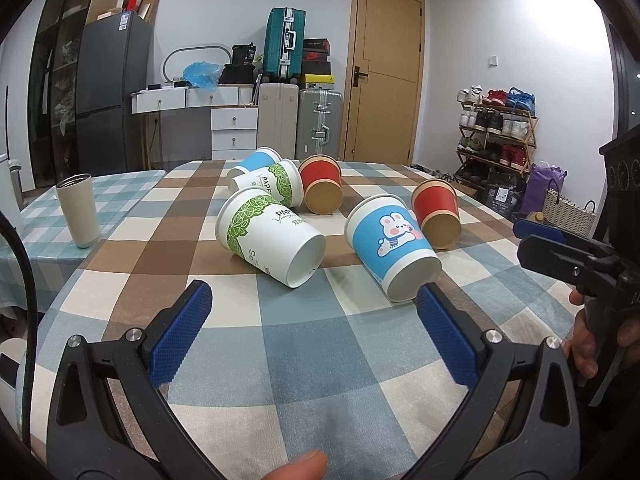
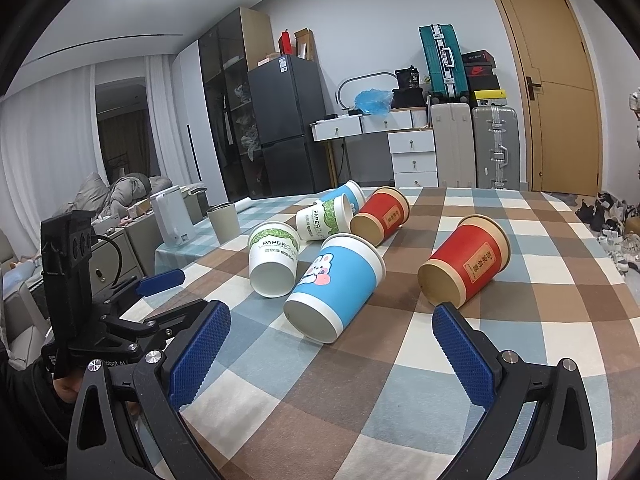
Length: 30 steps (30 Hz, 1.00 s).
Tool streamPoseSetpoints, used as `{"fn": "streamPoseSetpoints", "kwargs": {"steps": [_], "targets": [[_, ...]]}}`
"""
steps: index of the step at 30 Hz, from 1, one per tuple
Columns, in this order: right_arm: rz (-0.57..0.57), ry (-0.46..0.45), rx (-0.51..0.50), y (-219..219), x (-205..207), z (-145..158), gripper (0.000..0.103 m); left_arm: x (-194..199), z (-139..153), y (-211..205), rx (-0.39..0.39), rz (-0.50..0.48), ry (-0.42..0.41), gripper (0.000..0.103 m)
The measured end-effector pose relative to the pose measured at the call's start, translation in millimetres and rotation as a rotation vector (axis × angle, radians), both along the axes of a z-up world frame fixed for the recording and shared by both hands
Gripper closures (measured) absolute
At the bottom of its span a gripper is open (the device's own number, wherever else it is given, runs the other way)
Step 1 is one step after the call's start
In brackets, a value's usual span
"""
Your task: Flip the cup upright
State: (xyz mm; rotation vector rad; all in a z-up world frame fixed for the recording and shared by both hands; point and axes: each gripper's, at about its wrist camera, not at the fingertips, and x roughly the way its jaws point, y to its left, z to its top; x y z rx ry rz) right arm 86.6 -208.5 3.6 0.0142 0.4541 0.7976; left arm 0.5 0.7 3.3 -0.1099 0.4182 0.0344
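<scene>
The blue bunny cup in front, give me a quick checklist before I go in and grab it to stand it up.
1. Left gripper open wide enough: ok, nothing between its fingers.
2. Right gripper open: ok, also empty.
3. Blue bunny cup within easy approach: ok, it lies on its side, base toward both grippers.
4. Free of neighbours: cannot tell; the green leaf cup lies close beside it, contact unclear.
5. Red cup out of the way: ok, a clear gap on the other side.
6. Tablecloth flat where the cup will stand: ok.
</scene>
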Motion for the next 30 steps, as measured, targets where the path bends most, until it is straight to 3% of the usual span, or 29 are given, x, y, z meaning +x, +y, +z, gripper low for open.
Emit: {"fn": "streamPoseSetpoints", "kwargs": {"steps": [21, 30], "targets": [[-0.058, 0.007, -0.013, -10, 8, 4, 0.000, 10, 10, -1, 0.014, 0.028, 0.054, 0.001], [-0.107, 0.014, -0.006, -25, 15, 8, 0.000, 36, 12, -9, -0.033, 0.019, 0.123, 0.001]]}}
